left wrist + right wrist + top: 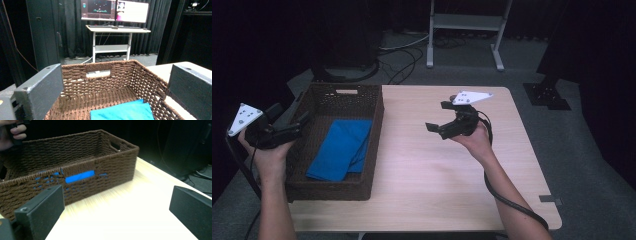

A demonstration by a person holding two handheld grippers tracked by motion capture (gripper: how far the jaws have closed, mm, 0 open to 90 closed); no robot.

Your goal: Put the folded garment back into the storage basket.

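Observation:
A brown wicker basket (377, 131) stands on the left part of the wooden table (437, 175), and a folded blue cloth (342, 150) lies flat inside it. My left gripper (298, 125) hovers at the basket's left rim, open, nothing between its jaws. In the left gripper view my left gripper (115, 82) looks into the basket (100, 81) with the cloth (122, 112) below. My right gripper (438, 116) is held above the table's middle, open and empty. In the right gripper view my right gripper (116, 207) faces the basket's side (112, 167); the cloth (80, 176) shows through the handle slot.
A white desk frame (467, 22) stands on the floor beyond the table, with cables beside it. A black stand base (547, 95) sits at the right. Monitors (115, 11) on a desk show far behind the basket. A hand (12, 132) appears above the basket's far rim.

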